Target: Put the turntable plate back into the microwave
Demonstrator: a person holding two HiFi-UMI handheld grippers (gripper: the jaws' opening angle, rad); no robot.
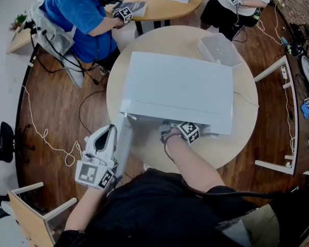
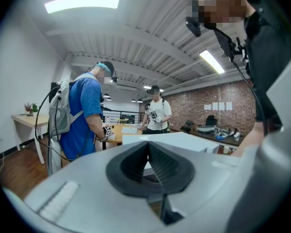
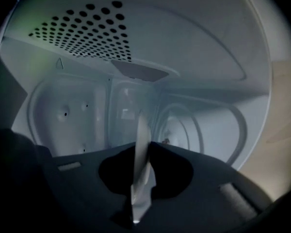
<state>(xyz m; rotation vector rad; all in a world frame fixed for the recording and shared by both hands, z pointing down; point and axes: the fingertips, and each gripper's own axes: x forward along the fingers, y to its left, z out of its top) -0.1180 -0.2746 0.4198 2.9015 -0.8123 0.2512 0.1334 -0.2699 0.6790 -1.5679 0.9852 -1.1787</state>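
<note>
The white microwave (image 1: 177, 89) stands on a round table (image 1: 242, 133), with its door (image 1: 124, 143) swung open at the left. My right gripper (image 3: 141, 152) reaches into the cavity and is shut on the glass turntable plate (image 3: 140, 125), which I see edge-on between the jaws. In the head view only its marker cube (image 1: 189, 131) shows at the opening; the plate is hidden there. The cavity's perforated wall (image 3: 87, 28) and back wall (image 3: 131, 110) lie ahead. My left gripper (image 1: 111, 130) sits beside the open door with its jaws shut (image 2: 148, 147) and nothing between them.
A clear plastic container (image 1: 219, 49) lies on the table behind the microwave. A person in blue (image 1: 80, 9) and another person (image 1: 237, 1) are at a wooden table (image 1: 159, 4) beyond. White frames (image 1: 278, 117) stand at the right, cables trail on the floor (image 1: 46, 138).
</note>
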